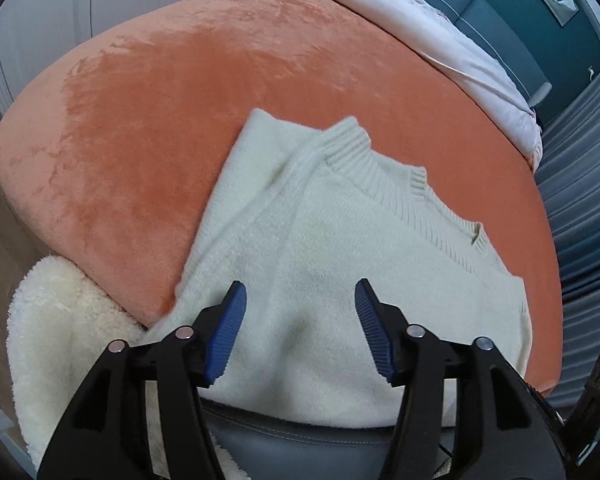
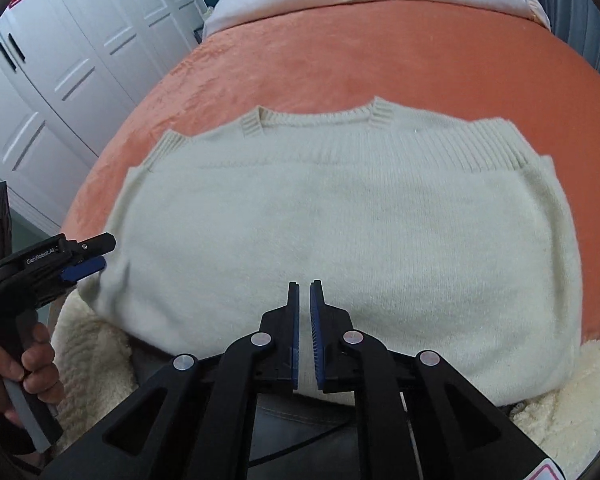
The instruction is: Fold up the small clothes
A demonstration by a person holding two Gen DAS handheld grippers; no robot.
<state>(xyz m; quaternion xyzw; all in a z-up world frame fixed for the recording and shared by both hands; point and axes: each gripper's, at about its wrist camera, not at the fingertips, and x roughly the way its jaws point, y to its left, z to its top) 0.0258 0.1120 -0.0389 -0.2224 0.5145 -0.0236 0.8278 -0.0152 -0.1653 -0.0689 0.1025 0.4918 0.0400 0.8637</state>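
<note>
A cream knitted sweater (image 2: 340,216) lies folded on the orange bed cover, ribbed neckline at the far side; it also shows in the left wrist view (image 1: 340,248). Its near edge hangs over the bed's front edge. My left gripper (image 1: 300,296) is open and empty above the sweater's near left part; it shows from the side in the right wrist view (image 2: 88,254) at the sweater's left edge. My right gripper (image 2: 304,288) is shut with nothing between its blue pads, above the sweater's near middle.
The orange velvet cover (image 1: 160,100) spans the bed. A pale duvet (image 1: 440,28) lies at the far end. A fluffy cream rug (image 1: 56,320) is below the near edge. White wardrobe doors (image 2: 60,60) stand on the left.
</note>
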